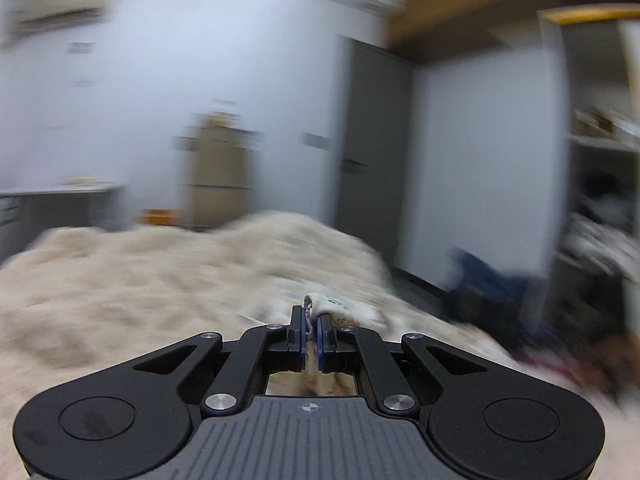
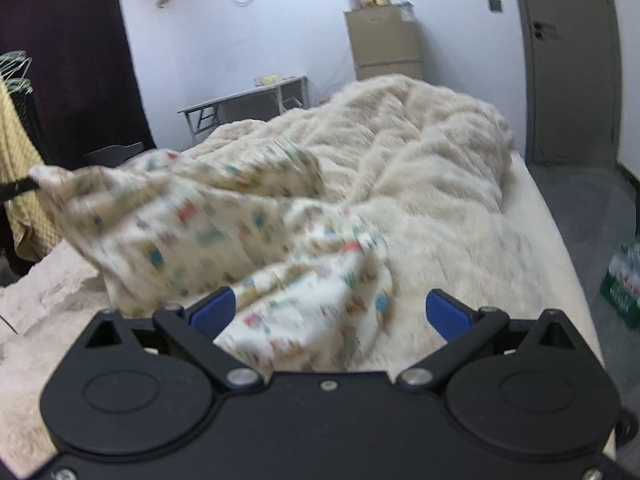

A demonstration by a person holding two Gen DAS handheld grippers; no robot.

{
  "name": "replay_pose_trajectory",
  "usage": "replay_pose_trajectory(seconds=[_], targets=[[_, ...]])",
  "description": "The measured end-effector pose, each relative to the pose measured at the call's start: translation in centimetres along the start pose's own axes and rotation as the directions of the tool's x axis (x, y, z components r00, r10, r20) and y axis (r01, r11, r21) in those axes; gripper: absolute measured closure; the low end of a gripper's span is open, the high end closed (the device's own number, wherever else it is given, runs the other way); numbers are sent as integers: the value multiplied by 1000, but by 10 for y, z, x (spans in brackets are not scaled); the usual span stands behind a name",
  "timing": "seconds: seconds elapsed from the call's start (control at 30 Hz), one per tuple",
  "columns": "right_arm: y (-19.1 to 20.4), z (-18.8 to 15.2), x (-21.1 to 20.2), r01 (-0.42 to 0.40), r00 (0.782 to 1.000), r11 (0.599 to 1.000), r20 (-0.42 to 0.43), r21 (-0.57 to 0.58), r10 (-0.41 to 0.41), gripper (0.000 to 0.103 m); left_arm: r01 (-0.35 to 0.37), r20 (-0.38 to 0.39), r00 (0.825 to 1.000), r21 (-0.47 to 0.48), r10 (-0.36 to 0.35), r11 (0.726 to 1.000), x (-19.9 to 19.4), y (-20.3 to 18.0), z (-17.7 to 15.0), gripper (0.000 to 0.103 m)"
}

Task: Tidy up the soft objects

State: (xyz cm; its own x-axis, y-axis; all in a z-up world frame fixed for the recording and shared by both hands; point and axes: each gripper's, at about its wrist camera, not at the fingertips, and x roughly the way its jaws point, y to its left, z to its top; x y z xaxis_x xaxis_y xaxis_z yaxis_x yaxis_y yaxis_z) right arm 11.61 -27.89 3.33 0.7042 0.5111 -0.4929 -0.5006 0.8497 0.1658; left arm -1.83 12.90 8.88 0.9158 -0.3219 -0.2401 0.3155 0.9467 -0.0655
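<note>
Across the bed, a fluffy cream blanket (image 2: 432, 168) lies heaped toward its far edge. Nearer, the patterned white cotton cloth (image 2: 208, 224) is lifted by one corner, pinched in the closed left gripper (image 1: 311, 330). The right gripper (image 2: 332, 312), spread wide and empty, should probably take the loose near corner.

the cloth (image 2: 224, 220) lies on the bed (image 2: 532, 216), in front of the heaped blanket (image 2: 420, 148). one corner of it is lifted at the left, pinched in the left gripper (image 1: 311, 320). its near end lies between the spread fingers of the right gripper (image 2: 328, 312). behind the bed stand a table (image 2: 244, 100) and, to its right, a cabinet (image 2: 384, 44). a door (image 2: 568, 64) stands right of the bed.
</note>
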Motion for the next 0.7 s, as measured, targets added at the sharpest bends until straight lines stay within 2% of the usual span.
replay_pose_trajectory(seconds=[0.07, 0.1, 0.13, 0.17, 0.2, 0.3, 0.37, 0.43, 0.5, 0.53, 0.57, 0.63, 0.67, 0.7], targets=[[6, 13, 0, -4, 1000, 1000, 15, -16, 4, 0, 75, -18, 997, 25, -74, 997, -3, -15, -6, 97], [8, 19, 0, -5, 1000, 1000, 20, -17, 5, 0, 112, -27, 993, 37, -111, 993, -4, -23, -10, 89], [11, 24, 0, -8, 1000, 1000, 24, -18, 9, 0, 149, -37, 988, 49, -148, 988, -6, -31, -13, 72], [14, 26, -1, -15, 999, 1000, 28, -19, 15, 0, 151, -34, 988, 52, -149, 987, -6, -32, -13, 60], [17, 29, -2, -22, 999, 1000, 31, -21, 22, 0, 129, -18, 992, 47, -128, 991, -8, -32, -11, 43], [35, 29, -7, -42, 998, 997, 43, -59, 45, 0, 90, 14, 996, -69, -89, 994, -6, -13, -3, 39], [42, 25, -9, -47, 998, 996, 46, -75, 51, 0, 70, 8, 998, -174, -70, 982, -1, 2, 1, 32], [43, 22, -11, -51, 998, 997, 43, -64, 54, 0, 35, -38, 998, -272, -47, 962, 19, 24, 2, 28], [40, 21, -14, -54, 997, 996, 49, -65, 57, 0, 40, -79, 994, -340, -71, 940, 36, 40, -1, 28], [39, 21, -16, -46, 997, 997, 54, -69, 50, 0, 25, -153, 984, -411, -96, 911, 61, 53, -8, 28], [37, 20, -18, -31, 998, 997, 56, -72, 35, 0, 19, -179, 978, -429, -106, 903, 71, 57, -10, 28], [31, 18, -23, -4, 998, 998, 59, -66, 8, 0, 40, -234, 961, -419, -150, 907, 97, 52, -14, 30], [26, 17, -26, 3, 998, 999, 61, -54, 1, 0, 57, -244, 955, -404, -168, 913, 106, 47, -13, 33], [22, 17, -29, 5, 998, 999, 63, -40, -2, 0, 73, -251, 951, -388, -182, 919, 113, 41, -12, 43]])
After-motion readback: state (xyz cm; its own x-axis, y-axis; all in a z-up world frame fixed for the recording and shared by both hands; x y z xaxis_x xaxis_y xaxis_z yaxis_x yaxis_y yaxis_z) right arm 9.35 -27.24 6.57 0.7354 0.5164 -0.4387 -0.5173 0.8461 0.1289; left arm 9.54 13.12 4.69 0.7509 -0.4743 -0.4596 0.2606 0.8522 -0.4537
